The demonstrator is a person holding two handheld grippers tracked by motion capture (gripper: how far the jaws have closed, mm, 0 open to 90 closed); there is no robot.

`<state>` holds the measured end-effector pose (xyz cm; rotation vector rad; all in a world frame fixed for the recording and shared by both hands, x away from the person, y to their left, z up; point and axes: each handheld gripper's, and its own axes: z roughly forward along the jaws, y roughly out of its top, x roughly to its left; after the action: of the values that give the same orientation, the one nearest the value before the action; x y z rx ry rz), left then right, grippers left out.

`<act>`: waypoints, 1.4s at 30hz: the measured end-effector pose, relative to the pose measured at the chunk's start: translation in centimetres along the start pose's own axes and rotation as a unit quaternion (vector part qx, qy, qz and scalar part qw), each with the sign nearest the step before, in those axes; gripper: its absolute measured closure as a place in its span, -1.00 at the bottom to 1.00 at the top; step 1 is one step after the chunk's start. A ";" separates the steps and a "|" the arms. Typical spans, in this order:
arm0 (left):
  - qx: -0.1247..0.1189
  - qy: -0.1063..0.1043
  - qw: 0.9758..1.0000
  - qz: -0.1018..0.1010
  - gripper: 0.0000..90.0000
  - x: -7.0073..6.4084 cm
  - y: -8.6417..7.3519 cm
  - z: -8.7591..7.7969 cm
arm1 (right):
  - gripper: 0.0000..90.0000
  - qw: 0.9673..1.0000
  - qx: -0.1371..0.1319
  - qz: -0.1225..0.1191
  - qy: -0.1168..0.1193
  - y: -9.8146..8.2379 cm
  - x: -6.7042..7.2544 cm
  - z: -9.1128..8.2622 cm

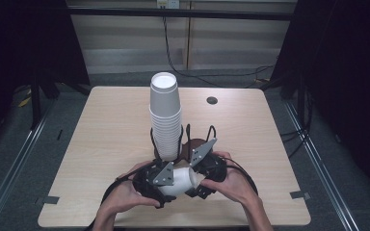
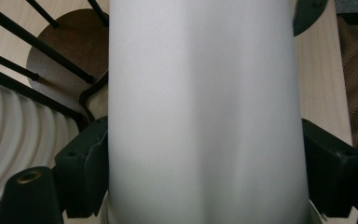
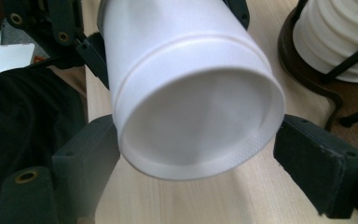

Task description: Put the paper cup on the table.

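The white cup (image 3: 191, 88) looks like matt paper, smooth on its wall, with a fine dotted texture along its base rim. The stack of cups (image 1: 165, 118) beyond it has the same dull white paper look, its rolled rims forming ribs. The holder (image 3: 317, 79) around the stack is thin black metal wire on a dark brown, wood-like disc. The table (image 1: 101, 139) is pale wood-grain laminate, smooth and matt. The gripper jaw pads look like black matt plastic, slightly scuffed and dusty.

Left gripper (image 1: 173, 179) clamped, right gripper (image 1: 196, 179) spread, tips facing.
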<state>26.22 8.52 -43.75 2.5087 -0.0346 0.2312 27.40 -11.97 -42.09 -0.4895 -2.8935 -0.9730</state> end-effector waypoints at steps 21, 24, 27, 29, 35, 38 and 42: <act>0.002 -0.022 1.000 0.009 -0.64 -0.5 0.6 0.8 | -0.56 0.999 0.015 0.009 0.050 0.5 0.0 1.1; -0.007 -0.023 1.000 0.000 -0.64 -0.7 0.5 0.8 | -0.55 0.999 0.013 0.009 0.048 0.5 0.1 1.1; -0.005 -0.022 1.000 0.005 -0.65 -0.5 0.5 0.8 | -0.54 0.999 0.014 0.014 0.047 0.5 0.1 1.1; -0.009 -0.024 1.000 0.002 -0.65 -0.4 0.4 0.9 | -0.53 0.999 0.013 0.014 0.048 0.5 0.1 1.1; -0.018 -0.026 1.000 0.000 -0.67 -0.4 0.3 1.0 | -0.52 0.999 0.017 0.016 0.045 0.6 0.1 0.9; -0.023 -0.023 0.999 0.000 -0.69 -0.2 0.2 0.9 | -0.52 0.999 0.013 0.014 0.042 0.6 0.1 0.8; -0.028 -0.024 0.999 -0.005 -0.70 -0.2 0.1 0.8 | -0.52 0.999 0.011 0.018 0.043 0.6 0.0 0.7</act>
<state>26.15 7.94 -44.32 2.4585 -0.0478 0.1647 27.62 -11.08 -42.34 -0.4842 -2.8066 -0.9329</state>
